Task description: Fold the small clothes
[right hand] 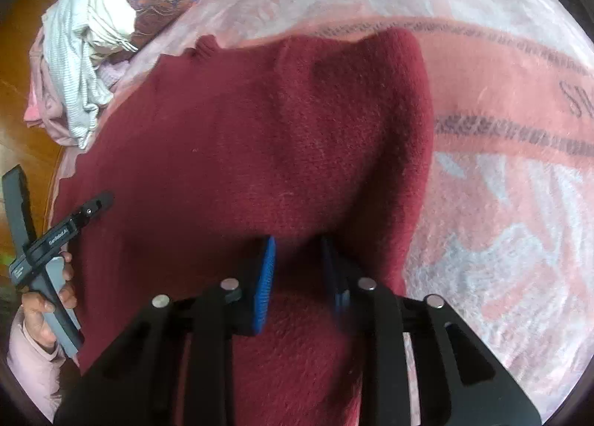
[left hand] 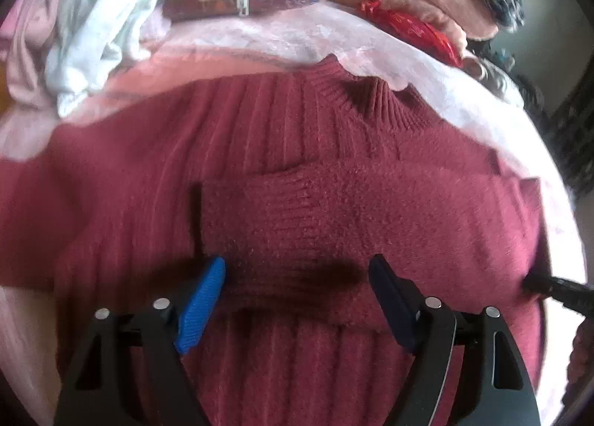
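Observation:
A maroon knit sweater (left hand: 297,151) lies spread on a pink blanket (left hand: 282,40), collar at the far side, one sleeve folded across its chest. My left gripper (left hand: 297,274) is open, its blue pads wide apart just above the folded sleeve's cuff. In the right wrist view the sweater (right hand: 237,136) fills the middle. My right gripper (right hand: 299,251) has its pads close together with a fold of the sweater's edge between them. The left gripper also shows in the right wrist view (right hand: 100,201) at the sweater's left edge.
A heap of white, striped and patterned clothes (left hand: 122,10) lies at the far left of the blanket, also in the right wrist view (right hand: 96,36). Pink folded cloth and a red bag (left hand: 412,25) lie at the far right. Wooden floor (right hand: 18,66) shows on the left.

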`<state>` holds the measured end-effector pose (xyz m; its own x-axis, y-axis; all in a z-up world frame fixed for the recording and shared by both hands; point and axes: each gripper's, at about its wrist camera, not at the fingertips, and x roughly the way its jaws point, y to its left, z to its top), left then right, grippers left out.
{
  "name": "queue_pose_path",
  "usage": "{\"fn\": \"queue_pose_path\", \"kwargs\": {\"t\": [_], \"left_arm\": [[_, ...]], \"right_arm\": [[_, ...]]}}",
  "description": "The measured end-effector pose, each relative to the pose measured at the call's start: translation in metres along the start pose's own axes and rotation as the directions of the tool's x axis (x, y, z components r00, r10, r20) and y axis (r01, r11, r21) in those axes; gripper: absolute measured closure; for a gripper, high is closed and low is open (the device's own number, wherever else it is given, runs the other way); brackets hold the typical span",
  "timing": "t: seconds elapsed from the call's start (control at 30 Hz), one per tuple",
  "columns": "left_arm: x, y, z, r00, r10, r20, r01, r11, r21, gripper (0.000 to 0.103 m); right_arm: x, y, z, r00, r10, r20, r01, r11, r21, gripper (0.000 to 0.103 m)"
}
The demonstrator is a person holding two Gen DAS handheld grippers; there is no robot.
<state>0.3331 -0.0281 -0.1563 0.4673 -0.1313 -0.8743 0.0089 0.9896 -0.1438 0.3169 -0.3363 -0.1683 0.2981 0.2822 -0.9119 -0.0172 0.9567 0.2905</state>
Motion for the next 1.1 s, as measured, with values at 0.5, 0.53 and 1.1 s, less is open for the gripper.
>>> {"fn": "queue_pose_path", "kwargs": {"t": [0.5, 0.53, 1.1], "left_arm": [[-0.064, 0.121, 0.008, 0.992, 0.116, 0.043, -0.105, 0.974, -0.203, 0.005], [-0.069, 0.146, 0.008, 0.987, 0.155, 0.038, -0.142, 0.963, -0.228, 0.005], [-0.065, 0.331, -0.008, 0.976, 0.219, 0.01, -0.197, 0.894, -0.401, 0.007]], "right_arm": [[-0.005, 0.09, 0.002, 0.997, 0.074, -0.002, -0.074, 0.994, -0.085, 0.04], [-0.002, 0.096, 0.001, 0.997, 0.074, -0.011, -0.075, 0.993, -0.091, 0.04], [0.047, 0.173, 0.003, 0.998, 0.047, -0.045, -0.054, 0.983, -0.174, 0.038]]}}
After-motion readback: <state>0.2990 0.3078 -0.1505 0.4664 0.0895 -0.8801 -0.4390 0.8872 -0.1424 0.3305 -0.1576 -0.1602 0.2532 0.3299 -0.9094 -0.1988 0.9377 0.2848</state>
